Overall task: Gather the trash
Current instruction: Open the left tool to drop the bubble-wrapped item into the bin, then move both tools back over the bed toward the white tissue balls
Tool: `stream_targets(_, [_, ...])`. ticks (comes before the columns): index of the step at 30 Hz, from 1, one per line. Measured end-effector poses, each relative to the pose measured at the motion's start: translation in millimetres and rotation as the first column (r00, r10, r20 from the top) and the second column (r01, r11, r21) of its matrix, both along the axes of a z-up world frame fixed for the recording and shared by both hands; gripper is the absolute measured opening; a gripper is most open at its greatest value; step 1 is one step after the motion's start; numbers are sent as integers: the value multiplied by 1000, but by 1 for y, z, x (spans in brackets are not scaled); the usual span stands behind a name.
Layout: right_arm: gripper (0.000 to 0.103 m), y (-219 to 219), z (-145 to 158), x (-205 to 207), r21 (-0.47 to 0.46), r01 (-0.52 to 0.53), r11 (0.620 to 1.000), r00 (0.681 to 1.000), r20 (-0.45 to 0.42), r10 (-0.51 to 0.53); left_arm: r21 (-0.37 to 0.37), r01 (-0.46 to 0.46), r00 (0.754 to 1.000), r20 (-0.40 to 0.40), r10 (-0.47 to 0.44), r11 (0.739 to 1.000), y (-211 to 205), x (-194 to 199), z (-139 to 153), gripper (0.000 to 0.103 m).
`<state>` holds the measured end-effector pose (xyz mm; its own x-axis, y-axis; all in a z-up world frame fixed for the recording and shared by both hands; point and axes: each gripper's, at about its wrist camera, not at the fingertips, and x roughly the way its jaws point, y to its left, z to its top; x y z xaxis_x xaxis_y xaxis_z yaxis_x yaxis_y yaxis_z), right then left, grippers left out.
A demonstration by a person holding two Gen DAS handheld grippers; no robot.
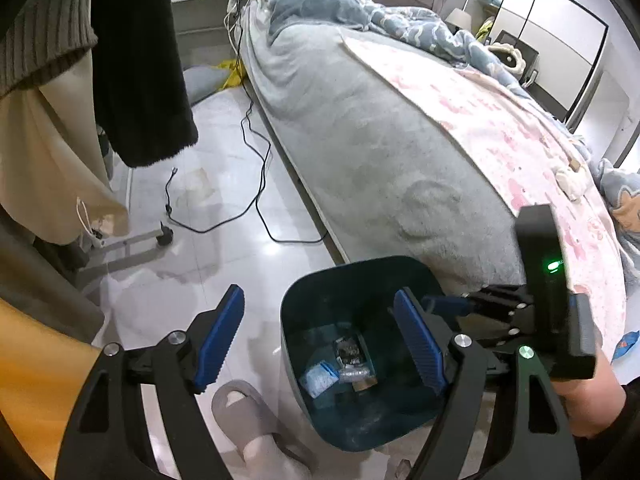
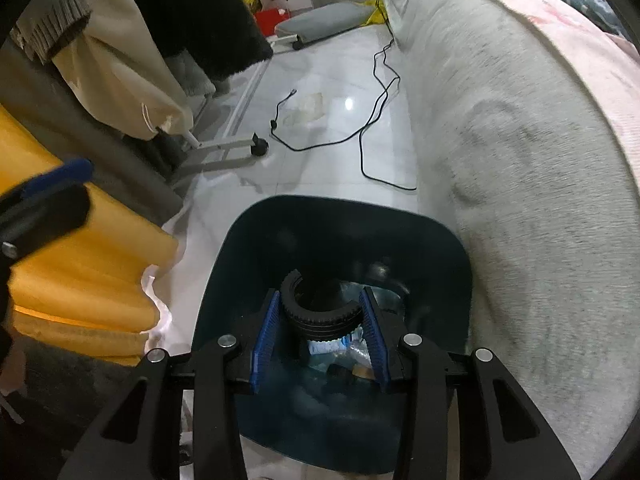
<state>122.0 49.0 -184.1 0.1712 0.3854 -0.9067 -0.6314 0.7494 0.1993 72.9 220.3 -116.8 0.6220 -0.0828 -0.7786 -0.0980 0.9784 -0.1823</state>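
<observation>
A dark teal trash bin (image 1: 340, 280) stands on the floor against the bed, with wrappers (image 1: 318, 378) lying at its bottom. My right gripper (image 2: 320, 294) hangs over the bin's mouth (image 2: 360, 232), shut on a black ribbed ring (image 2: 320, 316) that is open on one side. Below the ring the wrappers (image 2: 324, 347) show. My left gripper (image 1: 318, 296) is open and holds nothing, its fingers straddling the bin's left rim from above. In the left wrist view the right gripper (image 1: 444, 306) reaches in from the right, held by a hand (image 1: 592, 396).
A bed with a grey blanket (image 1: 360, 140) runs along the right. A black cable (image 1: 256, 184) loops on the tiled floor. Hanging clothes (image 1: 136, 60) and a wheeled rack foot (image 1: 165, 236) fill the left. A grey slipper (image 1: 248, 412) lies by the bin. Yellow cloth (image 2: 80, 260) is at left.
</observation>
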Motion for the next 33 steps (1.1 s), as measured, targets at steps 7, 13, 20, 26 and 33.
stream_targets(7, [43, 11, -20, 1, -48, -8, 999, 999, -36, 6, -2, 15, 997, 73, -15, 1000, 3, -9, 15, 80])
stream_targets(13, [59, 14, -31, -3, -105, -20, 994, 998, -57, 14, -12, 24, 991, 135, -22, 1000, 3, -13, 32, 80])
stream_targets(20, [61, 7, -17, -1, -89, -20, 996, 999, -41, 16, 11, 35, 975, 220, -36, 999, -6, -14, 54, 80])
stream_targets(26, [63, 1, 4, 3, -17, -36, 999, 999, -27, 35, 29, 38, 957, 285, -45, 999, -18, -10, 72, 80])
stream_targets(33, [67, -9, 47, 10, 113, -77, 991, 996, 53, 72, 28, 33, 940, 340, -41, 999, -32, 4, 92, 80])
